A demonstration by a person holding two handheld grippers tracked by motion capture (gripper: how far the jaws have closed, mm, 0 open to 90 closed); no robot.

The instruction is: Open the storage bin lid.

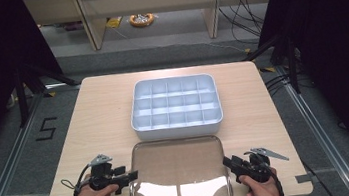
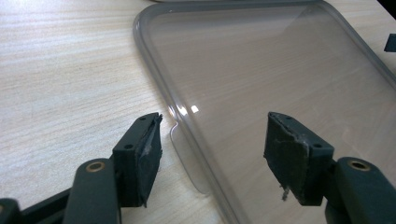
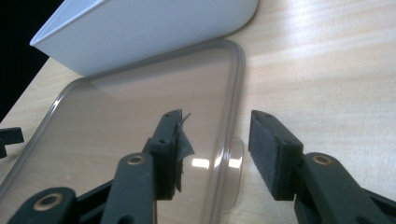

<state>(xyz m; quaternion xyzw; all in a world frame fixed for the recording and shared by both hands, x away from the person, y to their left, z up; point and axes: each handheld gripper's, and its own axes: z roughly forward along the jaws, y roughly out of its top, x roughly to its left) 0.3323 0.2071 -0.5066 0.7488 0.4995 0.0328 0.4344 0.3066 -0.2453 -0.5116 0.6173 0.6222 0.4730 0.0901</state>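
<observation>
Lid (image 1: 178, 173) — clear, thin, light, probably slick and springy — flat on table (image 1: 94, 118) before tray (image 1: 176, 107); left gripper (image 2: 212, 149) and right gripper (image 3: 215, 149) gape astride side tabs — best hold.

High view looks down; both gripper views closely share the clear lid (image 1: 179, 170).

Lid (image 1: 179, 173) flat on desk (image 1: 99, 117), at near edge. Compartment tray (image 1: 176, 108) just behind lid. Left tool (image 1: 130, 175) at lid's left rim, right tool (image 1: 226, 162) at right rim.
</observation>
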